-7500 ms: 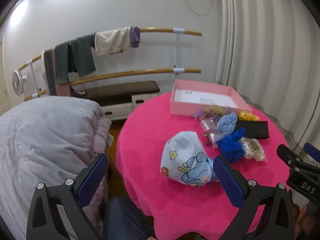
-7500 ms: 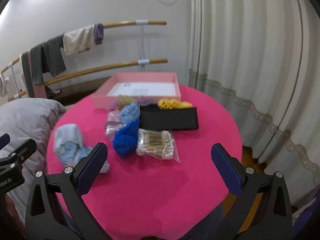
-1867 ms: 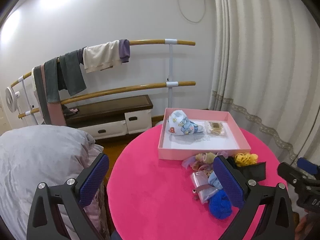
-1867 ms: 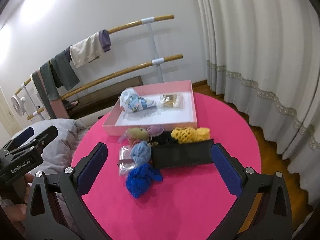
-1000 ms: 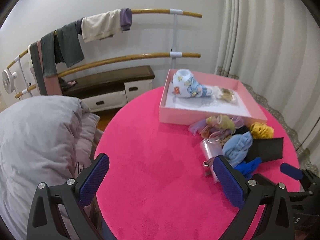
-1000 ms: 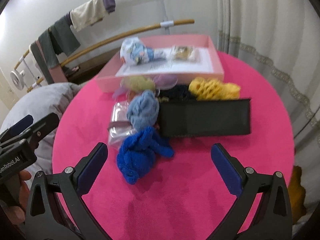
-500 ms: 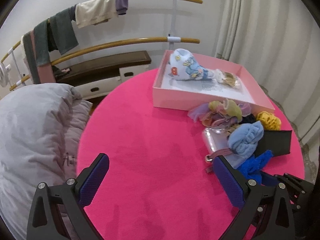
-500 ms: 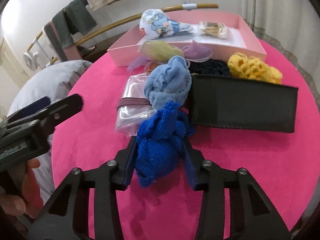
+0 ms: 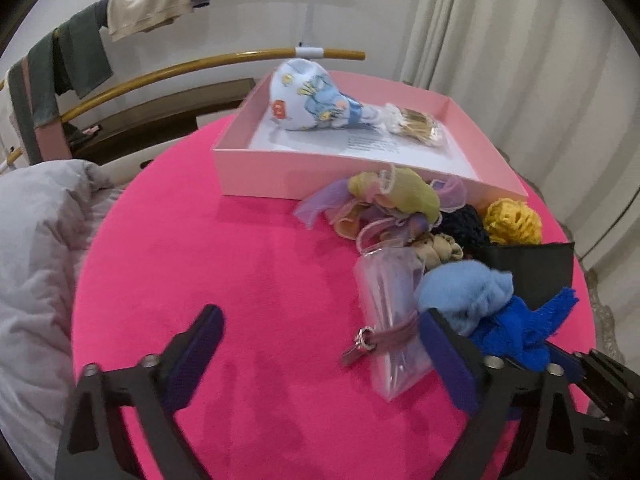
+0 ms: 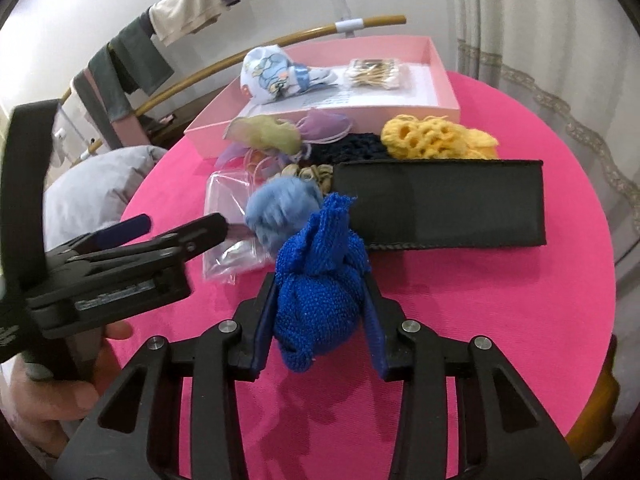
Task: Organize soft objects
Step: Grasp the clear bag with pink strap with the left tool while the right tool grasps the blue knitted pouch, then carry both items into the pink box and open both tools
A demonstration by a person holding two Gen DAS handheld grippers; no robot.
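My right gripper (image 10: 320,312) is shut on the dark blue knitted cloth (image 10: 320,280) and holds it just above the pink tablecloth; the cloth also shows in the left wrist view (image 9: 520,332). My left gripper (image 9: 320,352) is open and empty, its right finger beside a light blue cloth (image 9: 464,292) and a clear plastic bag (image 9: 388,304). The pink box (image 9: 256,168) at the back holds a cartoon-print cloth (image 9: 308,100) and a pack of cotton swabs (image 9: 416,128).
Between box and grippers lie pastel scrunchies (image 10: 272,136), a yellow crochet piece (image 10: 432,136), a dark crochet piece (image 10: 352,148) and a black pouch (image 10: 440,208). A grey duvet (image 9: 36,248) lies left of the round table. Curtains hang on the right.
My right gripper has lifted the dark blue cloth slightly and drawn it nearer. My left gripper has moved lower and closer to the pile.
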